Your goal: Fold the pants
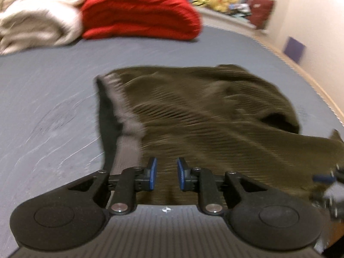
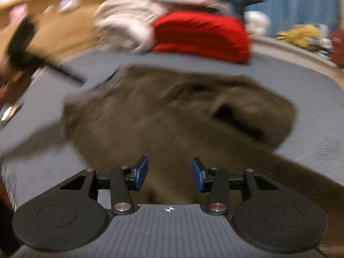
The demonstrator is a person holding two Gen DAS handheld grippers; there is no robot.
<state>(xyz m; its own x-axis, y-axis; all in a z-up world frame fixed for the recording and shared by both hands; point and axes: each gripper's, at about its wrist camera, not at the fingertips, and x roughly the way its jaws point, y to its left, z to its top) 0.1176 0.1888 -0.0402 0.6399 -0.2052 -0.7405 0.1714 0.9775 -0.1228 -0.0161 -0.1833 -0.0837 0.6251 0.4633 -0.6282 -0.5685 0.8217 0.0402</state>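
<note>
Hovering low over the pants (image 1: pixel 193 116), both tools, mid-fold by the look of it, the olive cloth already bunched into a rough doubled heap on the grey bed (image 1: pixel 47 99). Left gripper (image 1: pixel 166 174) over the near edge of the cloth, jaws narrowly parted, blue pads (image 1: pixel 153 172) apart with only fabric seen beyond the gap; no pinch visible, though blur makes contact hard to judge. Right gripper (image 2: pixel 169 175) likewise above the cloth, jaws about half open, nothing caught between them. Probably between grabs: next, needs a clean hold on an edge or hem with each tool, then a carry across to lay one half flat over the other, smoothing the open pocket-like fold at the right side. Beyond, at the head of the bed, cream blanket (image 1: pixel 36 19) then red blanket (image 1: pixel 142 10), near but not touching the pants. Plenty of bare bed at left; wall (image 1: pixel 311 32) close at right.
</note>
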